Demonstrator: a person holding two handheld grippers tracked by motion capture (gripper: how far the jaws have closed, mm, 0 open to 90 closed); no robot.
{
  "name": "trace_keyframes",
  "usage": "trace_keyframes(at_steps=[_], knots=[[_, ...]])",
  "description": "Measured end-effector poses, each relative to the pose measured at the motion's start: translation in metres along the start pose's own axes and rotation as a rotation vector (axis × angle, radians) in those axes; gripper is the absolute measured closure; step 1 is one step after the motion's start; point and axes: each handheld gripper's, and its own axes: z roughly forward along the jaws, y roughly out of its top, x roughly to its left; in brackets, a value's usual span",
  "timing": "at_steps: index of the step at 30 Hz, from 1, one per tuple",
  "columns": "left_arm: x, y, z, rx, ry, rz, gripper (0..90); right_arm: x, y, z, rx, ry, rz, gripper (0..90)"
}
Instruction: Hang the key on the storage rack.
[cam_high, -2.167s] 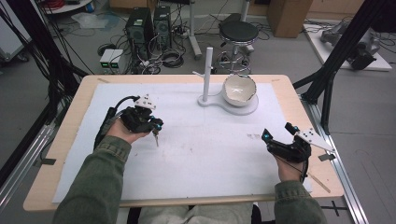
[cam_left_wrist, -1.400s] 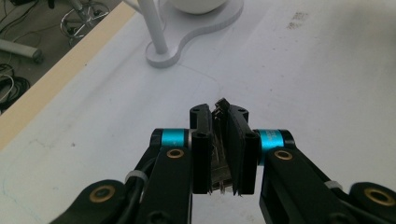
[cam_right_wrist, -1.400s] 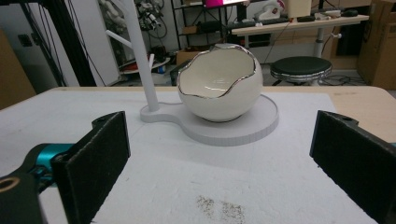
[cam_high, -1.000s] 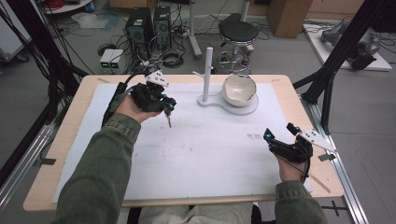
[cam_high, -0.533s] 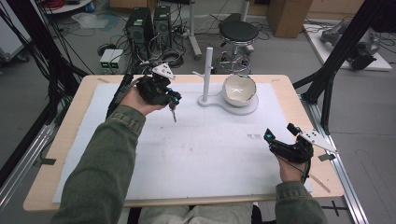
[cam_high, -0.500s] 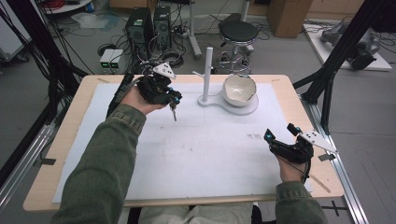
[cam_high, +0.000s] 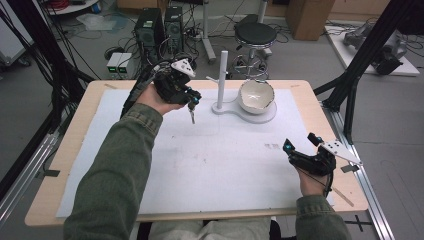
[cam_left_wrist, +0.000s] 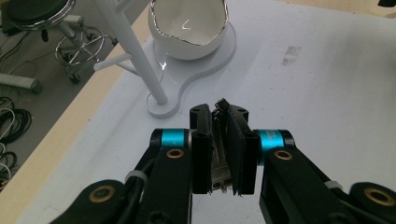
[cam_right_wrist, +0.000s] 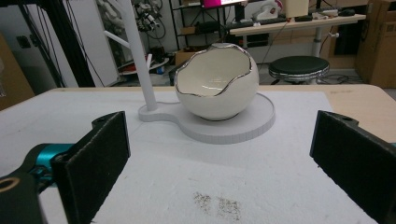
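Left gripper (cam_high: 191, 101) clamped tight on a small silvery metal key (cam_left_wrist: 218, 164), flat blade pinched between the matte black foam-faced pads, dark top end poking up just past the jaw tips, and in the high view the blade dangling below the jaws. Just beyond those jaws, a smooth white stand (cam_left_wrist: 205, 70): slim round post with short side pegs rising from a flat base that widens into a round dish. Sitting on that dish, a glossy white ceramic bowl shaped like a cracked eggshell (cam_left_wrist: 189, 29), jagged rim edged in shiny silver. Right gripper (cam_high: 300, 146) with jaws spread wide, nothing between the rough black pads, resting low over a white, slightly grainy foam sheet (cam_high: 230, 165) covering a pale wooden table (cam_high: 67, 150). Straight ahead between those open jaws, well apart from them, the same eggshell bowl on its dish; nearer the pads, a faint greyish smudge (cam_right_wrist: 217, 204) on the sheet.
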Motion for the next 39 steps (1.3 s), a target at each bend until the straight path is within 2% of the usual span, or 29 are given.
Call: trace_keyframes(at_steps=[8,10,17,21,27,32,39], knots=[[0.009,0.018,0.001,-0.002,0.023,0.006,80.5,0.000,0.000,0.000,0.000,0.004,0.003,3.7],[0.010,0.021,0.002,-0.019,0.035,0.008,80.5,0.000,0.000,0.000,0.000,0.004,0.005,3.8],[0.018,0.032,0.009,-0.009,0.032,0.002,80.5,-0.001,0.000,0.001,0.002,0.009,0.008,3.8],[0.019,0.036,0.015,-0.032,0.021,-0.005,80.5,-0.001,0.000,0.000,-0.002,0.010,0.008,3.8],[0.022,0.041,0.023,-0.040,0.025,-0.014,80.5,0.000,0.000,0.002,0.003,0.027,0.014,3.8],[0.025,0.047,0.029,-0.051,0.029,-0.024,80.5,-0.001,0.000,0.001,0.001,0.023,0.018,3.8],[0.027,0.062,0.034,-0.088,0.019,0.001,80.5,-0.002,-0.001,0.000,0.003,0.017,0.015,3.8]])
